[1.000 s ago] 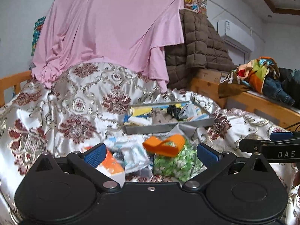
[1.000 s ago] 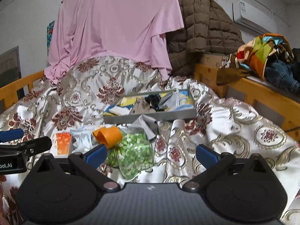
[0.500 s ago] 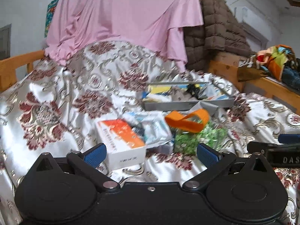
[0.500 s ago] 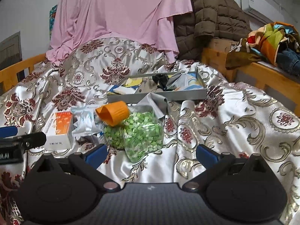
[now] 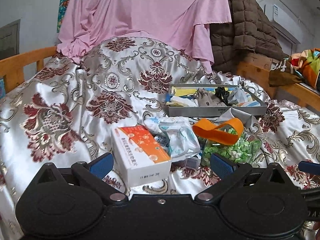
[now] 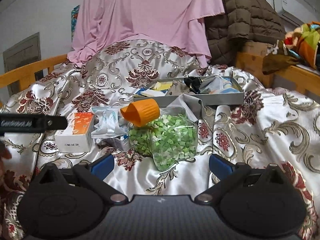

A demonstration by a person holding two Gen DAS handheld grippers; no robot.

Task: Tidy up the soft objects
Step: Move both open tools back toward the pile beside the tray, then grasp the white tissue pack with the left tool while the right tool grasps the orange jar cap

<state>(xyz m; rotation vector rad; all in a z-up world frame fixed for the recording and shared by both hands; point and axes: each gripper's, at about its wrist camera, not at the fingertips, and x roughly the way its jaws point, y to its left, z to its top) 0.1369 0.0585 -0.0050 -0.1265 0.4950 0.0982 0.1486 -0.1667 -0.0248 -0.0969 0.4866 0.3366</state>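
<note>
L gripper [image 5: 161, 160] spread wide, empty, w/ orange-white box [image 5: 140, 150] just ahead btwn fingers. R gripper [image 6: 161, 161] also spread, nothing held, facing green-bits bag [image 6: 170, 138]. Approach step, I judge; next: close on one item, move to gray tray [image 5: 216, 112].

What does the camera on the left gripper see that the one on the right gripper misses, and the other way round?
Only the left wrist view shows the left gripper with its jaws open toward the orange-and-white box.

Only the right wrist view shows the right gripper, open before the bag of green pieces, and the grey panel on the wall.

Both show the grey tray, the pink sheet and the brown quilted jacket.
</note>
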